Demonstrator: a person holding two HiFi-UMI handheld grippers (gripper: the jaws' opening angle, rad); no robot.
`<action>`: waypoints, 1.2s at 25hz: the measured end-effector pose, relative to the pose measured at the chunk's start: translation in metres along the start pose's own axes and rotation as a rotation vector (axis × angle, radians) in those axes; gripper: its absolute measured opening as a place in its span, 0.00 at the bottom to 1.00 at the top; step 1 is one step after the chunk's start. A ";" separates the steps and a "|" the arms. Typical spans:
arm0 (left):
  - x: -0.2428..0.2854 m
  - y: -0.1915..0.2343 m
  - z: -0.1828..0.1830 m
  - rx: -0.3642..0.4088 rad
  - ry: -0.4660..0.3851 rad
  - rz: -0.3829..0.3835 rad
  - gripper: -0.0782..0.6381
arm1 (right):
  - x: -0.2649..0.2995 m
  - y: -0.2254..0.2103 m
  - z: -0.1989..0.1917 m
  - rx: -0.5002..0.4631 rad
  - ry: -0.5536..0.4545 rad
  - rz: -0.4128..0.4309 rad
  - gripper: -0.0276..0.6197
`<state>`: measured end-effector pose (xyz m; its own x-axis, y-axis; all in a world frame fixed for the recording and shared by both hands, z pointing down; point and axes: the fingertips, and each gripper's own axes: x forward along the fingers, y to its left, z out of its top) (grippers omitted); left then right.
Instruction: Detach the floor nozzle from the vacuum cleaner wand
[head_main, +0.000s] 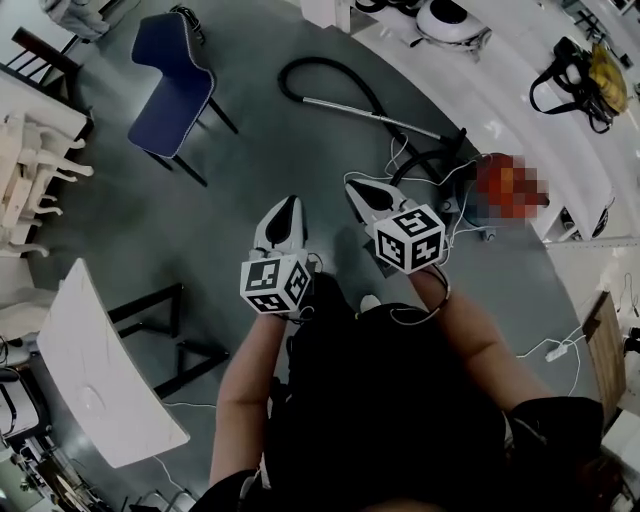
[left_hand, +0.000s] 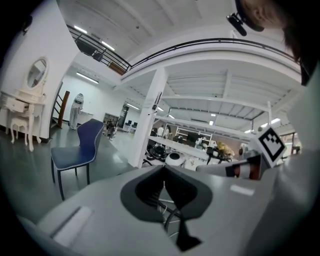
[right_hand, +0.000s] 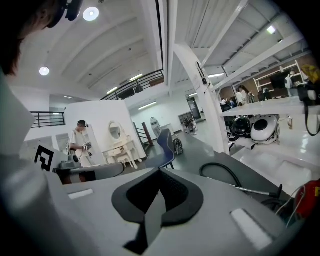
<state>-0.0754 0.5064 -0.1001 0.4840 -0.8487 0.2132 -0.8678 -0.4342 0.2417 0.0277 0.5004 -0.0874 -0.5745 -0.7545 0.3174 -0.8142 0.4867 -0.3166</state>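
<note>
Left gripper (head_main: 291, 203): clenched, empty, just beside right gripper (head_main: 354, 188), likewise clenched and empty. Ahead of both, well apart on floor (head_main: 230, 190): vacuum cleaner wand (head_main: 370, 117) with black hose (head_main: 330, 61).

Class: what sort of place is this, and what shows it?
Probably a large showroom or test studio: white dressing table, blue chair, vacuum cleaner wand lying on the grey floor.

Grey floor (head_main: 235, 185), vacuum wand (head_main: 370, 118), black hose (head_main: 283, 82), blue chair (head_main: 168, 95)

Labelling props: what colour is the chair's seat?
Navy: the dark blue padded chair, black legs; head view shows it best.
</note>
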 end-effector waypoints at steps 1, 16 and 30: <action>0.007 0.008 0.003 0.006 0.005 -0.012 0.12 | 0.008 -0.002 0.003 0.003 -0.003 -0.013 0.04; 0.072 0.120 0.047 0.048 0.066 -0.109 0.12 | 0.120 -0.007 0.041 0.067 -0.036 -0.153 0.04; 0.107 0.190 0.051 0.012 0.102 -0.129 0.12 | 0.190 -0.007 0.048 0.092 -0.008 -0.180 0.04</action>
<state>-0.1945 0.3180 -0.0794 0.5997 -0.7509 0.2765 -0.7988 -0.5415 0.2620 -0.0718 0.3328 -0.0675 -0.4193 -0.8294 0.3690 -0.8924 0.3018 -0.3355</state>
